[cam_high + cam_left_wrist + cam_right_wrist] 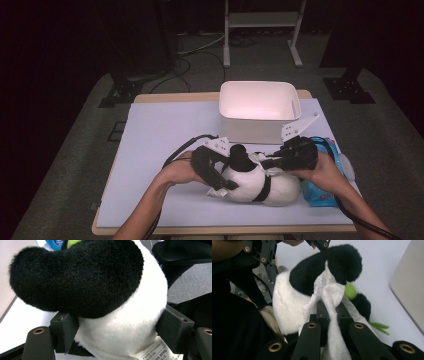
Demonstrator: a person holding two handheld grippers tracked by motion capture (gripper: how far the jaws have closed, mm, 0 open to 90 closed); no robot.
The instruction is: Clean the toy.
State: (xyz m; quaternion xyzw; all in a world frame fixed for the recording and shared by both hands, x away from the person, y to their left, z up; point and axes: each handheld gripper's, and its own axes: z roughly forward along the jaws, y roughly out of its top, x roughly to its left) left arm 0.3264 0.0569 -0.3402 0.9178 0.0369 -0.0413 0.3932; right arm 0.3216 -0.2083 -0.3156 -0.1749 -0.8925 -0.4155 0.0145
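I have a table (165,125) with a pale blue-white top, and at its far middle a white plastic bin (260,112) stands open and empty, out of the way behind the work. It looks like the place things go once they are dealt with, which is why I judge it is kept within reach but off the working patch.

The thing in hand is a plush panda (255,182), lying on its side at the near edge of the table between my two hands. My left gripper (117,325) has it clamped across the white body: the two pads press into the fur on either side at a middling width, with a printed label hanging just below. I hold it this way to pin the toy so it cannot slide or roll while the other hand rubs.

My right gripper (331,312) is all but closed, pinching a white wipe (332,293) that bunches up from the jaws and lies against the panda's black limb. The tight pinch keeps the thin cloth from slipping as I wipe.

Just right of the toy, under my right hand, sits a blue packet (325,187), likely the wipes' pack, kept close for a fresh one. A small green plush piece (350,291) shows beside the black fur
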